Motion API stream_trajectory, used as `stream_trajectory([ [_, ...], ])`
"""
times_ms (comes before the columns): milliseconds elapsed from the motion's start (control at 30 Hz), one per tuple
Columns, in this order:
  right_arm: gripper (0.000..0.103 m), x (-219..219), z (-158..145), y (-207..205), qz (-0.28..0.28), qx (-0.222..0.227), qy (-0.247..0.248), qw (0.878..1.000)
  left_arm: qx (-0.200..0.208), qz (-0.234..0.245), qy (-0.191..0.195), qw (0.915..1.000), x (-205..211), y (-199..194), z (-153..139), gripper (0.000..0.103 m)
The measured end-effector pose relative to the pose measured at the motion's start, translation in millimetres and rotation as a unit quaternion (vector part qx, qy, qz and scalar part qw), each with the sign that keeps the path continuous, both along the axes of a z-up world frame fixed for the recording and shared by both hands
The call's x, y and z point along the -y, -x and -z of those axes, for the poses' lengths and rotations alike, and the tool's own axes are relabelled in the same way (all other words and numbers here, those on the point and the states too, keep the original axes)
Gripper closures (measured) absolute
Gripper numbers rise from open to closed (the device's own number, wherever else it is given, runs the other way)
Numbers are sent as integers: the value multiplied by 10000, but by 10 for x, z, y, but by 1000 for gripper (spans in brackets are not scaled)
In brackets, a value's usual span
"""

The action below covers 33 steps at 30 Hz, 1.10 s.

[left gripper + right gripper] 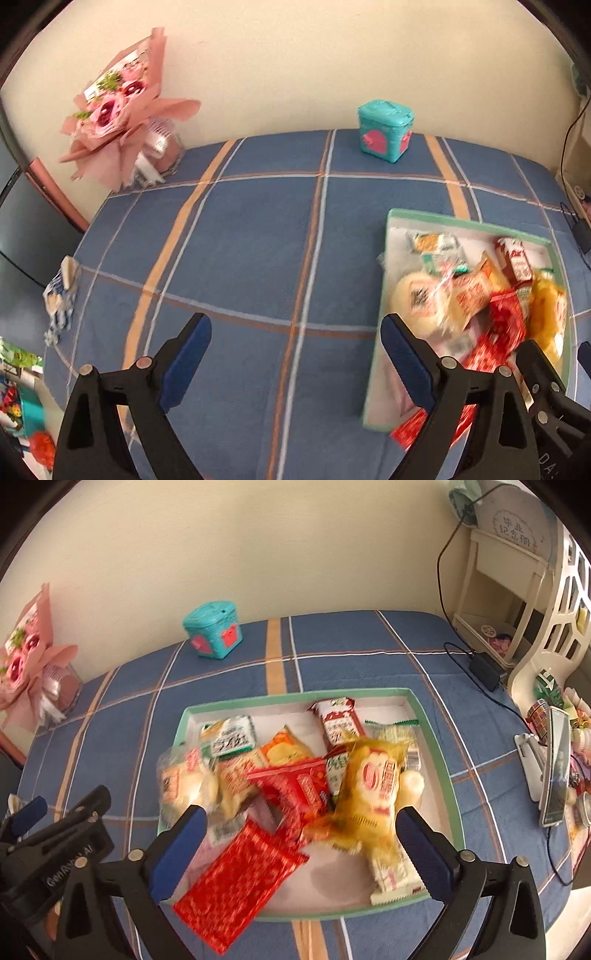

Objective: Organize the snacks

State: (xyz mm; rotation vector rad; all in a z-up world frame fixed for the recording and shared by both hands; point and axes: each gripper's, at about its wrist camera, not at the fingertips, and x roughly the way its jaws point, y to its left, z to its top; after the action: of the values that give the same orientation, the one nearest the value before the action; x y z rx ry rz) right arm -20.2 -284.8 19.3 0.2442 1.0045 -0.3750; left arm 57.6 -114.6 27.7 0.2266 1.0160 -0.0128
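**Both tongs wide over a heaped tray**

Your right tongs (301, 840) stand wide and hold nothing; in the right wrist view they sit at the bottom centre of the frame, above the near edge of the tray (434, 731). Your left tongs (295, 354) are just as wide and bare, low in the left wrist view, over plain cloth (258, 236) with the tray off to the right of the frame.

The snacks lie in the tray in a loose, overlapping heap across its middle. A red pack (240, 882) juts over the near rim at lower left of the right wrist view. A yellow bag (373, 786) lies on top at centre right, a pale bun (183, 782) at centre left. One more packet (61, 295) lies apart on the cloth, at the left edge of the left wrist view.

This fits either sorting still under way or a last tidy. If you go on, the overhanging red pack looks the readiest grip: thin, crinkly film, so close on its edge, not its flat face. Motion blur hides the finer detail.
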Motion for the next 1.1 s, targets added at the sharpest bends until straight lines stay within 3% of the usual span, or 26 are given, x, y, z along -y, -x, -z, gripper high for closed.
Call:
stream_trajectory([
  [233, 0, -251, 81, 294, -257, -234, 19, 9994, -137, -134, -63, 9998, -313, 346, -44, 10],
  [367, 0, -325, 117, 458, -270, -321, -9, 9991, -272, -35, -28, 9996, -447, 624, 94, 10],
  [467, 0, -358, 88, 513, -278, -273, 42, 9992, -383, -85, 72, 9992, -515, 665, 117, 10],
  [700, 0, -421, -27, 576, -333, -68, 172, 9993, -72, -63, 151, 9998, -536, 712, 1, 10],
  [1100, 0, -405, 7, 528, -356, -166, 89, 9992, -56, -83, 296, 9995, -554, 680, -33, 10],
])
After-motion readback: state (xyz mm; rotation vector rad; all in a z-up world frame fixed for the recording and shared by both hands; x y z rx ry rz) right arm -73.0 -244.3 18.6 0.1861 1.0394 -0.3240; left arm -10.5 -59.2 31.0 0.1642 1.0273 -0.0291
